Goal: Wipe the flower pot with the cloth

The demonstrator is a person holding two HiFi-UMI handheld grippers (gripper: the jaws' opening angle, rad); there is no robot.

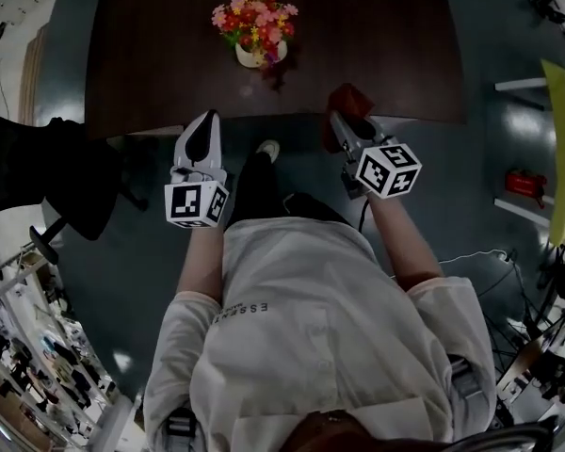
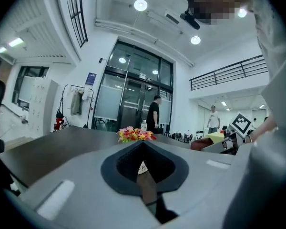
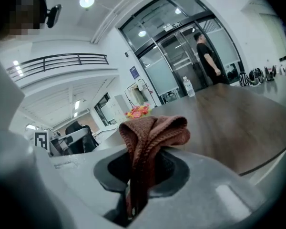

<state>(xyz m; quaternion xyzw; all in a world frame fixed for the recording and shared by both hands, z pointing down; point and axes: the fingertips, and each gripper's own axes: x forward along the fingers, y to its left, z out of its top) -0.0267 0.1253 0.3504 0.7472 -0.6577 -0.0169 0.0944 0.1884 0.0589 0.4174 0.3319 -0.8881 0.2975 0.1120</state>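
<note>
**A:** So where's the flower pot (image 1: 251, 57) at?

**B:** Top middle of the head view, on the dark table (image 1: 151, 55), well apart from the 2 tongs. It's a small white pot, looks ceramic, so I'd guess slick and tippy under that bouquet (image 1: 255, 17).

**A:** And the tongs?

**B:** The right gripper (image 1: 345, 119) is clamped on the brown knit cloth (image 1: 350, 96), which is soft and floppy and bunches above the jaws. The left gripper (image 1: 206, 121) is closed on nothing. I'd steady the pot at its rim with it.

Flower pot (image 2: 142, 168) mostly behind left tool (image 2: 143, 143), table (image 1: 151, 64) cropped
</note>
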